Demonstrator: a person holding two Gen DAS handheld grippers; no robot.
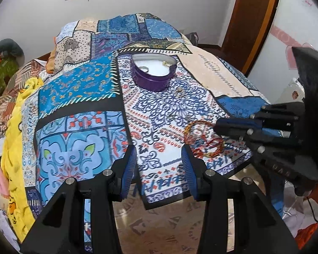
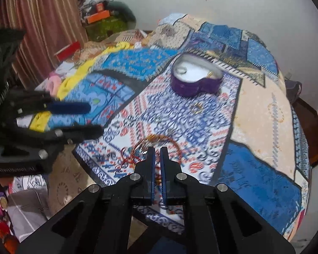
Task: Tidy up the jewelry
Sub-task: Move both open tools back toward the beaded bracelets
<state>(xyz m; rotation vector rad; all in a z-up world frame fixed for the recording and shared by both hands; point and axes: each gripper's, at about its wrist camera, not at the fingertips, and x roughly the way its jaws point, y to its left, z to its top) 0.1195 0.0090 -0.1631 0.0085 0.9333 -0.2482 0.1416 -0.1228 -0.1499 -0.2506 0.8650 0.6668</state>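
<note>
Red and gold bangles (image 2: 171,140) lie in a loose heap near the front corner of the patterned cloth (image 2: 254,114). My right gripper (image 2: 158,150) points down into the heap, its jaws almost together with a red-gold strand between the pads. Those same bangles (image 1: 209,146) appear in the left wrist view with my right gripper (image 1: 218,127) at their right side. My left gripper (image 1: 159,150) hovers open and empty over the cloth's front edge, left of the bangles. A purple heart-shaped box (image 1: 152,82) with white lining stands farther back and holds a ring and small gold pieces. Small loose rings (image 2: 197,108) lie between box and bangles.
The cloth (image 1: 80,97) drapes over a raised surface whose front corner ends just below the bangles, with patterned floor (image 1: 169,228) beneath. A yellow fabric (image 1: 12,148) lies bunched at the left. A wooden door (image 1: 250,21) stands behind on the right, and curtains (image 2: 42,21) hang at the far left.
</note>
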